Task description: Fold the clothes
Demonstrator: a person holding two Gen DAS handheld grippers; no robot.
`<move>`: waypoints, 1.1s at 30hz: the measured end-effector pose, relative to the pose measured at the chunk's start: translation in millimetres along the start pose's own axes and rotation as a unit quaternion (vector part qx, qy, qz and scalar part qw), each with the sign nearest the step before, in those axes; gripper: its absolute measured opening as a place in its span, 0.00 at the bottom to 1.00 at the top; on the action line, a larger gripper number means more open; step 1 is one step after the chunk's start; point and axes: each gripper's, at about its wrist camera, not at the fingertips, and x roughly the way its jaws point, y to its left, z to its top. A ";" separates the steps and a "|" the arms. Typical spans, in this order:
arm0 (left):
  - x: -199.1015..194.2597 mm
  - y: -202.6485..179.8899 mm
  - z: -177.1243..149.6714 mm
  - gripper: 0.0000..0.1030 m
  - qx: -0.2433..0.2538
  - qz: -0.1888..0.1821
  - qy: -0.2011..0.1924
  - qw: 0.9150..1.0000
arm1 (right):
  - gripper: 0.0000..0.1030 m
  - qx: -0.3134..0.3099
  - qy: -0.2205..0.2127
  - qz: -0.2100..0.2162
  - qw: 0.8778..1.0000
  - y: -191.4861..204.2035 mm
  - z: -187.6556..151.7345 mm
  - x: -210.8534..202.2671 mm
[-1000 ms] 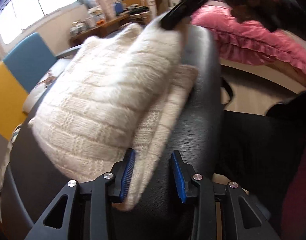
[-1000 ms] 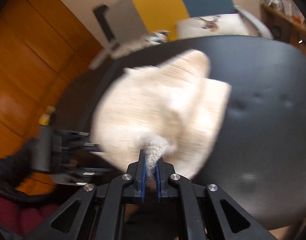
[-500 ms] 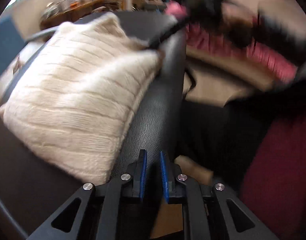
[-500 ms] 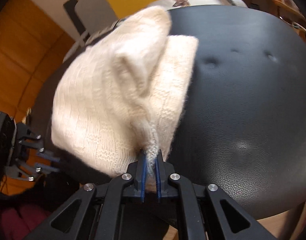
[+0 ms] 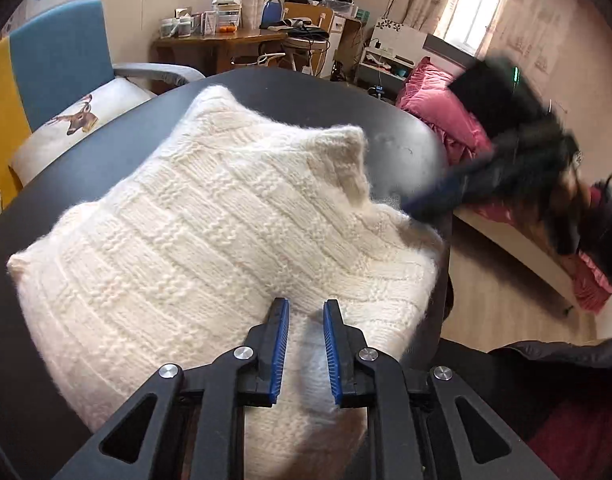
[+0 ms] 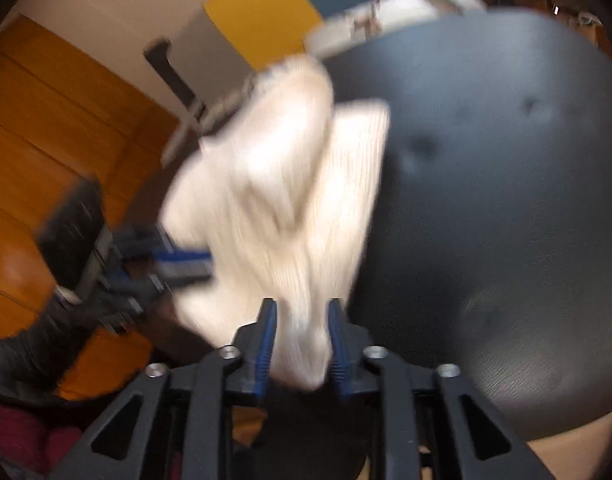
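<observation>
A cream knit sweater (image 5: 209, 232), folded into a thick pad, lies on the round black table (image 5: 297, 84). My left gripper (image 5: 306, 340) hovers over its near edge. Its jaws stand narrowly apart and are opening, with knit showing in the gap and no pad pressing on it. In the right wrist view the sweater (image 6: 281, 184) is blurred. My right gripper (image 6: 301, 344) has a bunched corner between its jaws, which are opening, and the pads look just clear of the fabric. The right gripper (image 5: 418, 204) shows as a blur at the sweater's far right edge.
A blue and yellow chair (image 5: 57, 56) with a deer cushion (image 5: 77, 120) stands behind the table. A cluttered wooden desk (image 5: 225, 40) and a pink bed (image 5: 458, 120) lie beyond. The person's dark clothing (image 5: 546, 360) is at the lower right. An orange wooden wall (image 6: 45, 140) is at the left.
My right jaws, shut on the sweater's corner before, have spread apart around it. My left gripper has swung from beside the sweater, over the table's rim, back over the knit.
</observation>
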 end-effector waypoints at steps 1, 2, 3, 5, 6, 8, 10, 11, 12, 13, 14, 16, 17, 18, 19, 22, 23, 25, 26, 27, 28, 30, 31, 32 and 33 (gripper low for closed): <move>0.0 -0.3 -0.3 0.16 -0.004 -0.007 0.000 1.000 | 0.33 0.006 -0.014 0.012 1.000 -2.7 12.3 -1.4; 1.9 -1.7 -1.4 0.16 -0.006 -0.004 0.000 1.000 | 0.42 0.015 -0.023 0.024 0.999 -6.4 27.4 2.0; 4.2 -2.5 -3.3 0.16 -0.005 -0.004 0.002 1.000 | 0.48 0.024 -0.033 0.037 0.999 -10.1 42.6 5.3; 6.3 -3.0 -5.8 0.16 -0.009 -0.004 0.003 1.000 | 0.51 0.044 -0.044 0.059 0.996 -18.8 70.5 16.1; 6.4 -2.9 -6.5 0.16 -0.012 -0.005 0.003 1.000 | 0.53 0.055 -0.040 0.066 0.995 -22.4 78.1 24.2; 6.9 -6.3 -7.3 0.17 -0.005 0.001 0.004 1.000 | 0.54 0.081 -0.036 0.086 0.992 -28.2 90.2 43.8; 7.4 -9.7 -8.4 0.17 0.001 0.006 0.004 1.000 | 0.56 0.099 -0.032 0.099 0.990 -28.9 97.9 66.4; 8.3 -11.2 -10.5 0.17 0.003 0.007 0.005 1.000 | 0.57 0.100 -0.030 0.093 0.990 -29.7 102.7 72.2; 8.0 -11.1 -10.7 0.17 0.004 0.007 0.005 1.000 | 0.57 0.098 -0.024 0.090 0.991 -30.3 105.9 75.7; 7.5 -10.4 -10.6 0.18 0.005 0.006 0.005 1.000 | 0.58 0.093 -0.014 0.087 0.992 -28.0 105.9 85.6; 7.0 -9.7 -10.5 0.18 0.005 0.005 0.005 1.000 | 0.58 0.086 -0.002 0.078 0.993 -23.7 106.0 95.3; 6.7 -7.1 -9.9 0.19 0.004 0.003 0.005 1.000 | 0.58 0.068 0.023 0.060 0.996 -13.6 106.1 108.7; 6.9 -6.8 -10.3 0.19 0.005 0.003 0.004 1.000 | 0.58 0.057 0.029 0.051 0.997 -8.1 105.5 112.3; 6.8 -6.3 -10.6 0.19 0.004 0.002 0.003 1.000 | 0.60 0.047 0.033 0.040 0.998 -2.8 105.1 115.4; 6.7 -5.7 -11.0 0.19 0.003 0.000 0.002 1.000 | 0.60 0.040 0.035 0.032 0.998 1.3 105.2 117.3; 6.4 -4.1 -11.8 0.19 0.000 -0.003 0.000 1.000 | 0.60 0.069 0.037 0.034 0.996 -1.6 102.7 122.1; 6.2 -3.9 -12.1 0.19 -0.001 -0.003 0.000 1.000 | 0.59 0.081 0.036 0.032 0.996 -5.0 102.1 122.0; 5.4 -4.6 -13.0 0.19 0.001 -0.002 -0.001 1.000 | 0.41 0.100 0.028 0.026 0.994 -11.9 102.1 120.2; 4.8 -5.2 -13.7 0.19 0.002 -0.001 -0.002 1.000 | 0.24 0.097 0.022 0.016 0.995 -11.7 104.1 118.6; 4.0 -5.8 -14.5 0.19 0.003 0.000 -0.003 1.000 | 0.16 0.087 0.016 0.003 0.996 -7.2 105.1 115.4; 3.4 -5.9 -15.1 0.19 0.001 0.001 -0.004 1.000 | 0.14 0.076 0.010 -0.009 0.997 -1.6 105.0 111.6; -2.0 -8.9 -20.0 0.19 -0.005 0.001 -0.007 1.000 | 0.11 0.040 -0.001 -0.040 0.998 19.6 106.8 102.3; -4.7 -10.3 -22.3 0.19 -0.009 0.001 -0.008 1.000 | 0.11 0.018 -0.009 -0.051 0.998 32.4 107.4 95.5; -7.8 -10.3 -22.7 0.19 -0.014 0.005 -0.011 1.000 | 0.10 -0.006 -0.017 -0.063 0.998 46.3 109.0 87.0; -11.4 -10.6 -23.0 0.19 -0.018 0.008 -0.014 1.000 | 0.10 -0.027 -0.025 -0.072 0.997 59.9 111.8 77.6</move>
